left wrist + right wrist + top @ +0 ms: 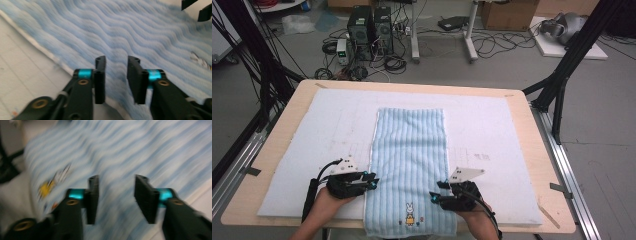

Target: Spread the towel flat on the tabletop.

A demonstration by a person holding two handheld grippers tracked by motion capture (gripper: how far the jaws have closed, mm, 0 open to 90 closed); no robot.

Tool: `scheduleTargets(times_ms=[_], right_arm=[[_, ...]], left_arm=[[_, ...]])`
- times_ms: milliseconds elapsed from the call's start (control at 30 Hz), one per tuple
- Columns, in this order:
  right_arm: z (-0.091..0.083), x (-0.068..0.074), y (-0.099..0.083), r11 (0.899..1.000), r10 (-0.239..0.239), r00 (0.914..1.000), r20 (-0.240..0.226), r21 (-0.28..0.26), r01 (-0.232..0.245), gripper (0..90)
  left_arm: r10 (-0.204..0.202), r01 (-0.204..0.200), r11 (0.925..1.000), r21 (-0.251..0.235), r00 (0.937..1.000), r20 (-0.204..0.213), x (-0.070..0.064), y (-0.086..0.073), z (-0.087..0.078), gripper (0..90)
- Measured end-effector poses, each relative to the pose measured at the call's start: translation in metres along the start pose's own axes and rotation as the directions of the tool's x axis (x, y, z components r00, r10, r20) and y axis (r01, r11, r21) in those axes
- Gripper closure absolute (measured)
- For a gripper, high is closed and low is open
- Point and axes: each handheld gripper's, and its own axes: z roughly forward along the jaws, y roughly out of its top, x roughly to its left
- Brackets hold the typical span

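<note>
On the tabletop (532, 150) a white pad (492, 125) covers most of the wood, and the towel (409, 150) lies flat down the pad's middle, long side running away from the person, its near end with the small rabbit print (410, 214) hanging just over the pad's near edge. Spread out like that, it looks ready for folding from the near end, which would explain why both grippers sit at that end, one at each long edge of the towel. Left gripper (373, 180) points inward at the towel's left edge; its jaws stand apart, a moderate gap, over the hem with nothing between them. Right gripper (435, 192) points inward at the towel's right edge; its jaws are a little wider, over the blurred stripes, holding nothing
</note>
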Motion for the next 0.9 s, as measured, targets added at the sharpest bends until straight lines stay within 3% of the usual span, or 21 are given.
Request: scheduleTargets(times_ms=[100,200,267,367,433,533,667,733,833,900], right_arm=[[0.010,-0.010,0.016,0.998,0.016,0.9980,0.061,-0.065,-0.012,47.3],[0.028,-0.018,0.028,0.998,0.021,0.9939,0.108,-0.067,-0.014,51.1],[0.040,-0.021,0.031,0.999,0.031,0.9922,0.121,-0.039,-0.027,56.6],[0.053,-0.021,0.027,0.999,0.013,0.9951,0.098,0.048,-0.018,69.1],[0.051,-0.018,0.024,0.999,-0.016,0.9965,0.083,0.038,0.013,76.1],[0.045,-0.019,0.020,0.998,0.016,0.9998,-0.013,0.054,-0.015,76.5],[0.036,-0.012,0.011,0.998,-0.009,0.9975,-0.070,0.065,0.014,77.2],[0.032,-0.010,0.009,0.997,-0.021,0.9944,-0.104,0.078,0.029,73.1],[0.029,-0.007,0.008,0.998,-0.031,0.9942,-0.103,0.058,0.037,68.1],[0.026,-0.008,0.010,1.000,-0.019,0.9972,-0.073,-0.008,0.019,63.0]], left_arm=[[-0.031,0.029,0.9978,-0.060,0.9991,-0.028,0.006,0.003,-0.003,60.2],[-0.041,0.036,0.9952,-0.091,0.9977,-0.053,0.014,0.006,-0.006,56.0],[-0.061,0.053,0.9925,-0.110,0.9957,-0.070,0.019,0.006,-0.008,54.5],[-0.077,0.067,0.9907,-0.119,0.9936,-0.083,0.026,0.006,-0.010,53.8],[-0.093,0.081,0.9884,-0.128,0.9920,-0.085,0.029,0.006,-0.010,53.9],[-0.096,0.083,0.9869,-0.139,0.9911,-0.092,0.030,0.006,-0.012,54.2],[-0.095,0.081,0.9869,-0.139,0.9913,-0.091,0.028,0.005,-0.013,54.0],[-0.090,0.077,0.9870,-0.141,0.9917,-0.092,0.028,0.005,-0.013,53.7],[-0.096,0.083,0.9869,-0.138,0.9914,-0.089,0.028,0.005,-0.012,53.0],[-0.095,0.084,0.9880,-0.129,0.9920,-0.082,0.028,0.004,-0.010,52.7]])
